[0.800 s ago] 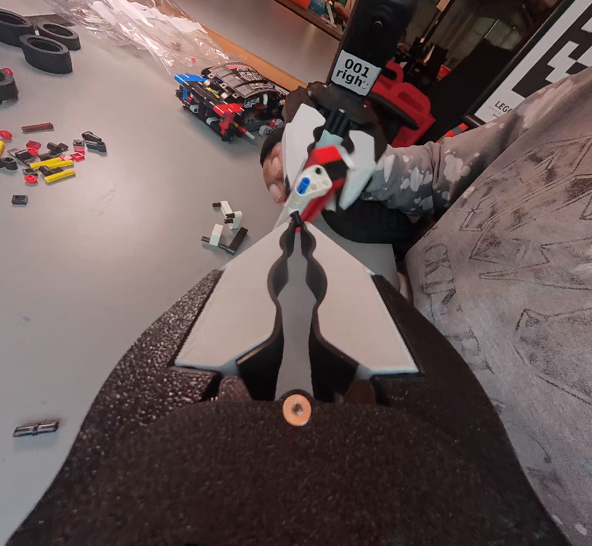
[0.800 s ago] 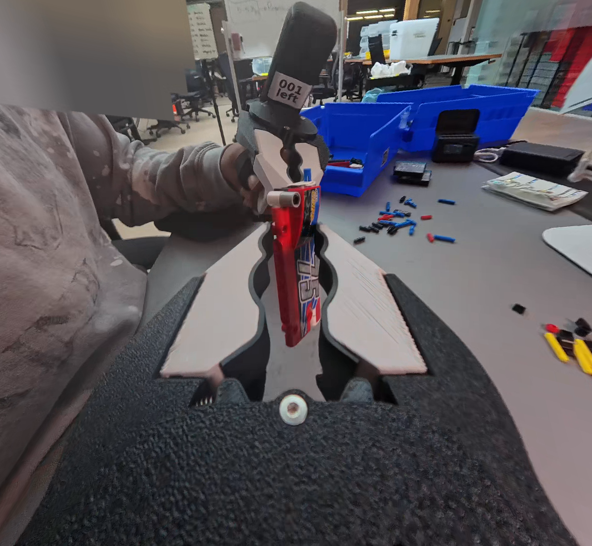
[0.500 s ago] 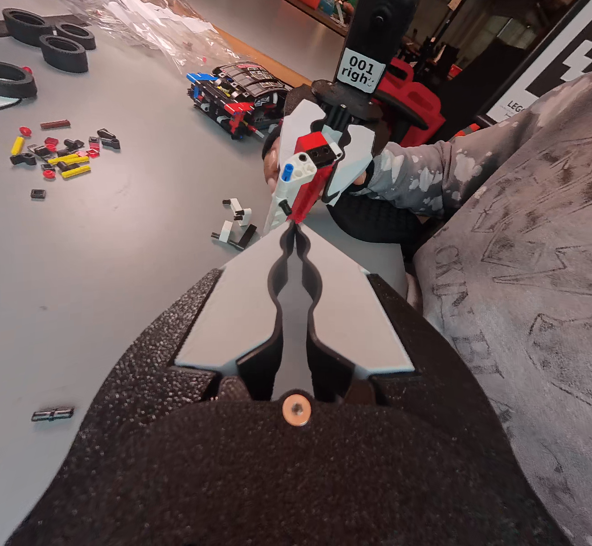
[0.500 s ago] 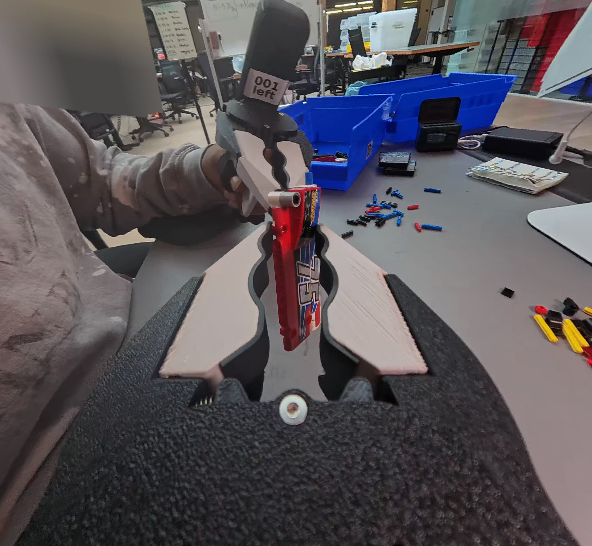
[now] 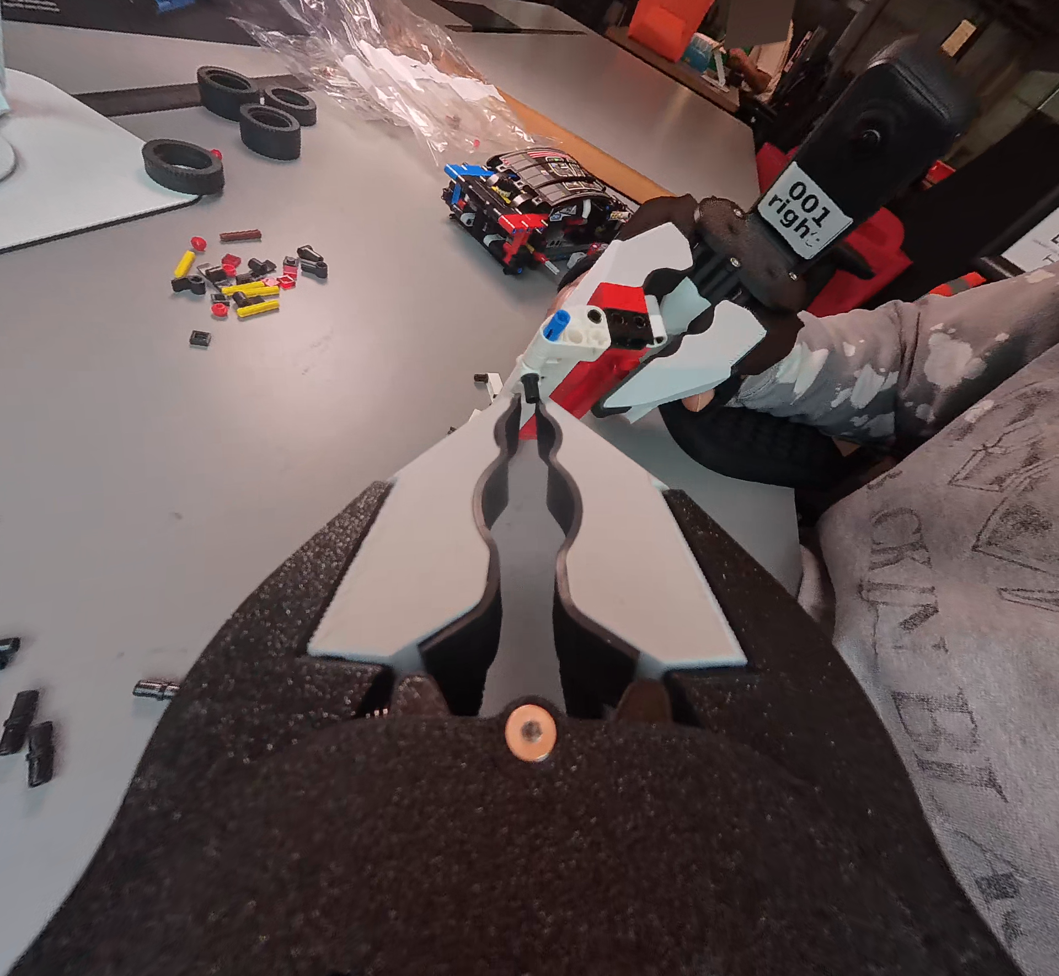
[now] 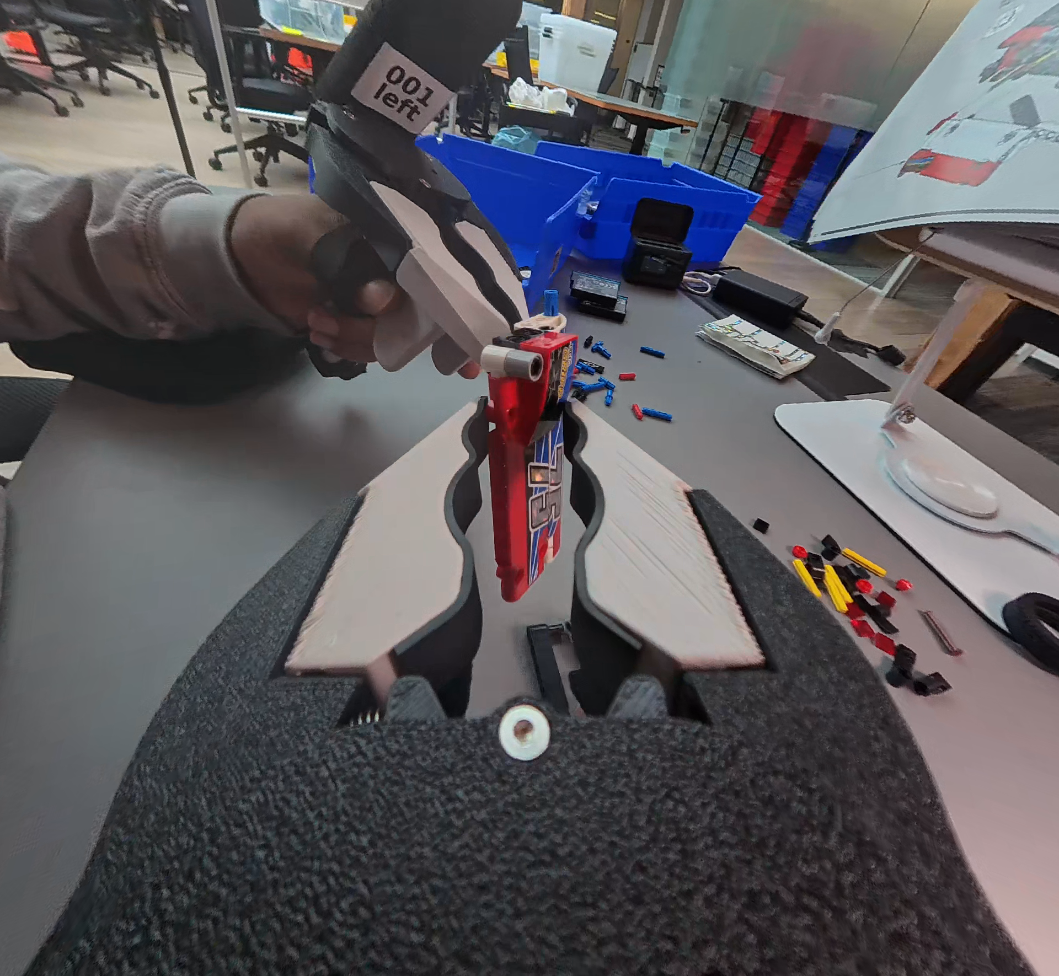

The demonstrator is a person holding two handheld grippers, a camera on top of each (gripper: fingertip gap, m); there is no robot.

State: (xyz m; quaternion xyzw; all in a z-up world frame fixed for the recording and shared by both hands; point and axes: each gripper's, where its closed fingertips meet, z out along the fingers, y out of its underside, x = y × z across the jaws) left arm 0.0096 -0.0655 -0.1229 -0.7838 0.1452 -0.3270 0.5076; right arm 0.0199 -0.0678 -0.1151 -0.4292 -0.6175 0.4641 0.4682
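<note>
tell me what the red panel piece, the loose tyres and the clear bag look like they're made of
Red panel piece, clamped in the right gripper: hard moulded plastic, glossy, judging by its highlights and crisp edges, with a printed sticker on one face.
Loose tyres: probably rubber; matte black with ribbed tread.
Clear bag: thin plastic film, crinkled, see-through and shiny.
The left gripper pinches a small black pin, seemingly plastic too.

Two tools: black grainy housings, pale grey wavy-edged fingers, one centre screw each, white labelled stickers. Grey paint-spattered sleeves.
</note>
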